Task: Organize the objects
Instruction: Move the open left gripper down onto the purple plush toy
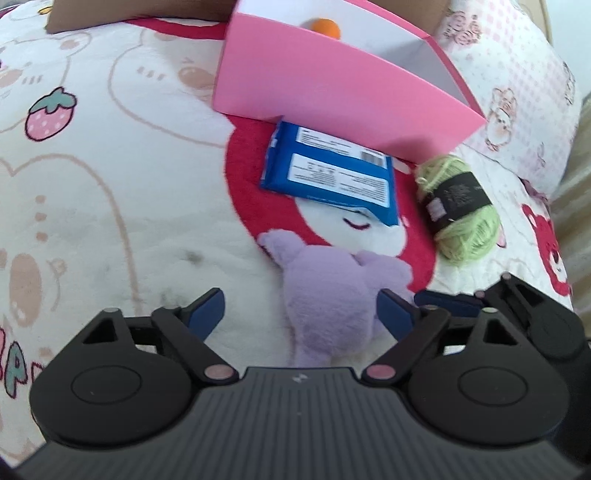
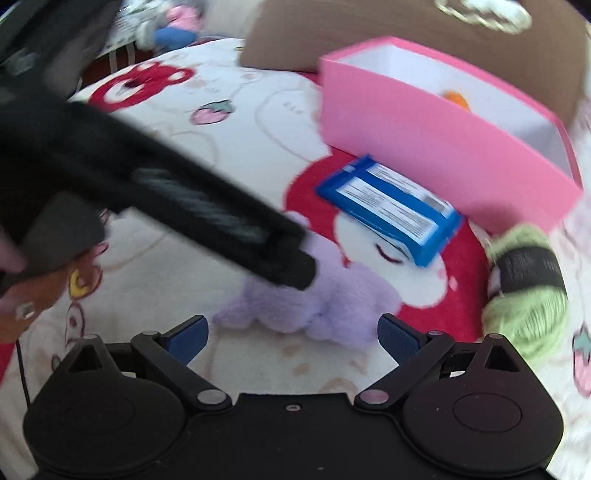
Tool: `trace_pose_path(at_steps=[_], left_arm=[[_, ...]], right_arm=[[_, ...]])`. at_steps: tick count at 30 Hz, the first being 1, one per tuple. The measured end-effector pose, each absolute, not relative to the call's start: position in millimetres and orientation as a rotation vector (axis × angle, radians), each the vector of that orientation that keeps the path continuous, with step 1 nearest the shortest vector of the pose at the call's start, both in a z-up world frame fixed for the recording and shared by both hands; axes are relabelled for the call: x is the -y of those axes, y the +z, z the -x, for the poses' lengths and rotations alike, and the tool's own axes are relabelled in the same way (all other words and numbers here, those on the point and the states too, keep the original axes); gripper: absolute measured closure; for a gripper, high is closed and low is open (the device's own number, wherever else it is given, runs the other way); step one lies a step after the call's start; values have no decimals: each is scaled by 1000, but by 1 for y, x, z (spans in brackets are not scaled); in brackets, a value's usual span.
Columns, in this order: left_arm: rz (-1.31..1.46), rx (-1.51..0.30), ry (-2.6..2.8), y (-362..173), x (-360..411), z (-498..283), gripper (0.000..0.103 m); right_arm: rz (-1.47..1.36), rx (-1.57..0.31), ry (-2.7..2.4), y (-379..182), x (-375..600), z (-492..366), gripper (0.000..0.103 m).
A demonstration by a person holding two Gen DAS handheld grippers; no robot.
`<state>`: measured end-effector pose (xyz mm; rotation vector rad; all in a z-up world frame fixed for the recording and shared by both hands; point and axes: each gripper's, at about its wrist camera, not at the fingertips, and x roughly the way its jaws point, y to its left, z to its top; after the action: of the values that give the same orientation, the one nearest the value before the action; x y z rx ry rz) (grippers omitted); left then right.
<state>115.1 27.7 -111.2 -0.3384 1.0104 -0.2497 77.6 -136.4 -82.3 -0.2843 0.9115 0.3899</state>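
Left gripper [image 1: 301,314] hangs over the purple plush [image 1: 332,291], jaws spread wide with the plush between the blue pads [image 1: 207,308], not pinching it. Right gripper [image 2: 291,334] also has its jaws wide apart, nothing grasped, plush [image 2: 325,299] just ahead of its tips. The plush lies on the cartoon blanket [image 1: 110,166] (red circle print under it). Blue packet [image 1: 328,170] lies label-up just beyond the plush, one end touching the pink box [image 1: 332,88]. The box stands open, an orange ball [image 1: 325,27] inside. Green yarn [image 1: 458,206], black band round it, lies right of the packet, near the box corner. In the right view the left gripper's black body [image 2: 155,184] crosses the frame above the plush, a hand [image 2: 22,273] at the left edge.
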Motion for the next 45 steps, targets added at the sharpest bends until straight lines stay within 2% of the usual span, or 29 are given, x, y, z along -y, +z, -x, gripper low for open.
trace_pose_path(at_steps=[2,6,8,11,15,24,27,29,31,32,38,45], left_arm=[[366,-1017,-244,-115,-31,-116,32],[418,-1011,-256,-120,-37,-116,38],[421,-1003,-257,-120,-36,-115,45],[425,-992,-262,-120,-36,-114,50],[395,-1002,-251,-118,-33,-113,51],[451,-1098,-275,-120,-39,-113,51],[438,-1129,-276,-119,-37,-110,52],[434,-1136,-277,-118,-35,-109,52],[448,-1132,-277,-119,-34,-109,52],[460,-1128,-273,-120,-35,-109,53],[537,-1084,-245,-120,-38,-107,55],[525,-1052,-252,-113,-40,-106,62]], right_arm=[[289,-919,375,-86,134,-80,3],[268,-935,328,-92,139,-89,3],[263,-941,308,-93,144,-94,4],[236,-954,287,-94,154,-101,3],[288,-927,287,-92,160,-105,4],[701,-903,495,-105,144,-110,8],[664,-910,536,-100,147,-117,15],[610,-924,563,-98,149,-119,29],[570,-929,562,-98,150,-118,33],[537,-944,555,-98,152,-119,40],[206,-1043,464,-96,174,-129,42],[247,-1066,326,-104,157,-127,43]])
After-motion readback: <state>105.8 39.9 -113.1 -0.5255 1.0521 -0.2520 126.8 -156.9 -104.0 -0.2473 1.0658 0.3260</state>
